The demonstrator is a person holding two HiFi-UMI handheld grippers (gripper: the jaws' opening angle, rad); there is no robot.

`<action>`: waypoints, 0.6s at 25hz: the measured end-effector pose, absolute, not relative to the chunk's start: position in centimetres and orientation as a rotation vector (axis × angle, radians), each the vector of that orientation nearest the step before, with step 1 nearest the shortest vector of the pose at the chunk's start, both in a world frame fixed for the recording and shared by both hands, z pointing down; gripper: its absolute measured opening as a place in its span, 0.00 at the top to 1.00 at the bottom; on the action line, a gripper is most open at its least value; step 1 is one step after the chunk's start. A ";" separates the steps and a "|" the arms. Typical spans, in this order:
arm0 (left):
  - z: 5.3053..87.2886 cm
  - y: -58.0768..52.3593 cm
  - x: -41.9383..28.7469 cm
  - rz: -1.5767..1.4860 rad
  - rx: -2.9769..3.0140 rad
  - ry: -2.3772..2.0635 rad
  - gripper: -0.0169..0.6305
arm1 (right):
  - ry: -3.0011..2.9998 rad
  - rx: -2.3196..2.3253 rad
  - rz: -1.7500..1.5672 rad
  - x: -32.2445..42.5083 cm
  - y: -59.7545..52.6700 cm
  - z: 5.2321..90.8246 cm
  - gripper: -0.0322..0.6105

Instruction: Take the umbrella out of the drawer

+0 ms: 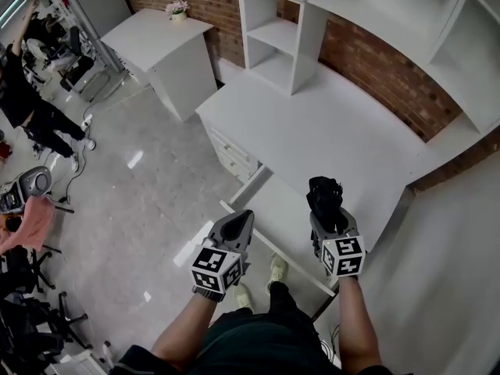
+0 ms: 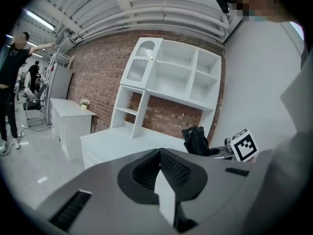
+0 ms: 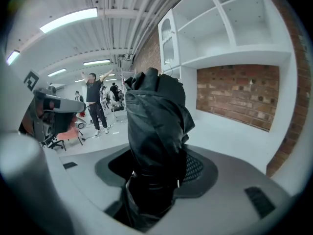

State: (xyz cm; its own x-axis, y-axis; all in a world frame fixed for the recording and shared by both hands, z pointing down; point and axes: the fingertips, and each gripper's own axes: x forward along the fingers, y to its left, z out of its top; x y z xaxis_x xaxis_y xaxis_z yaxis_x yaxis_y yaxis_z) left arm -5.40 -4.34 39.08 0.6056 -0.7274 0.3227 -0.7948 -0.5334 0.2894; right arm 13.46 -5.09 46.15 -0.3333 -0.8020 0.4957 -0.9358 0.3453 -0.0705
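Note:
A black folded umbrella (image 1: 325, 195) stands up out of my right gripper (image 1: 329, 216), which is shut on its lower part. In the right gripper view the umbrella (image 3: 156, 126) fills the middle and hides the right gripper's (image 3: 157, 176) pads. The umbrella is held over the pulled-out white drawer (image 1: 275, 208) at the front of the white desk (image 1: 328, 131). My left gripper (image 1: 238, 220) hovers beside the drawer's left edge, jaws together with nothing between them. In the left gripper view, past the left gripper (image 2: 159, 169), the umbrella (image 2: 195, 140) and the right gripper's marker cube (image 2: 243, 145) show.
A white shelf unit (image 1: 277, 33) rises at the desk's back against a brick wall. Closed drawers (image 1: 233, 156) sit under the desk's left end. A smaller white desk (image 1: 164, 45) with a flower pot (image 1: 177, 8) stands at the far left. People and chairs (image 1: 31, 92) occupy the left floor.

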 end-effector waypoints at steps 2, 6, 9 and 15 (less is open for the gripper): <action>38.0 -4.5 -5.5 0.209 2.440 -1.221 0.96 | -2.263 1.571 0.470 13.6 -5.1 44.3 0.60; 35.7 -4.3 -6.0 0.168 2.454 -1.228 0.96 | -2.307 1.636 0.428 13.5 -4.6 40.8 0.60; 34.1 -4.4 -6.5 0.144 2.461 -1.228 0.96 | -2.334 1.668 0.383 13.2 -4.3 38.3 0.60; 30.1 -4.4 -7.5 0.080 2.501 -1.236 0.96 | -2.384 1.713 0.276 12.6 -3.5 33.3 0.59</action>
